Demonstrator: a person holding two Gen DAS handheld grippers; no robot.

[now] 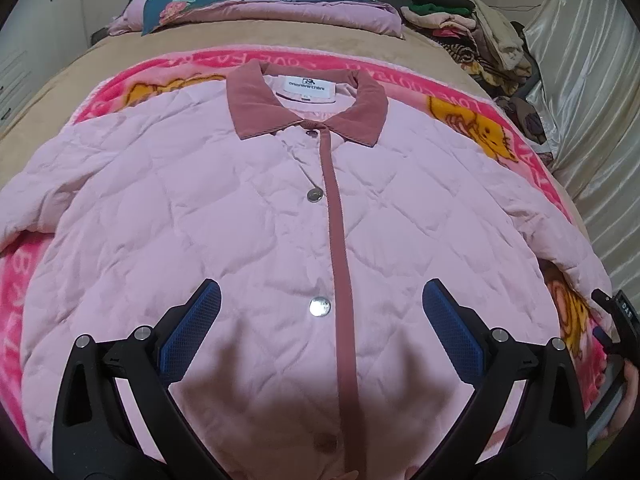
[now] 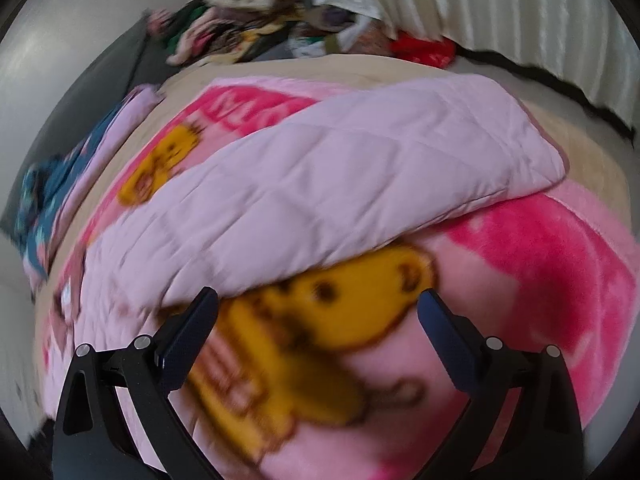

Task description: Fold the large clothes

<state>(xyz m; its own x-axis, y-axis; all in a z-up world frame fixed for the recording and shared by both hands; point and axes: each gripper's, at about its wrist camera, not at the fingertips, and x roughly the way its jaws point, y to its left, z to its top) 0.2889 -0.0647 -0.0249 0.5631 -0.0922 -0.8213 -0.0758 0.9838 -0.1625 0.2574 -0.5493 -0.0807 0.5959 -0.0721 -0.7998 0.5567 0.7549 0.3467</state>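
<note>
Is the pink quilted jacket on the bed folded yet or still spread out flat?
Spread out flat. The jacket lies front up, buttoned, collar showing, both sleeves extended sideways.

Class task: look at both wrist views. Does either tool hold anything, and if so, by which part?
Nothing is held. The left tool hangs open above the pink jacket; the right tool is open over the blanket.

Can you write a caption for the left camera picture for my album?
Open left gripper hovers over a buttoned pink quilted jacket spread on a cartoon blanket.
</note>
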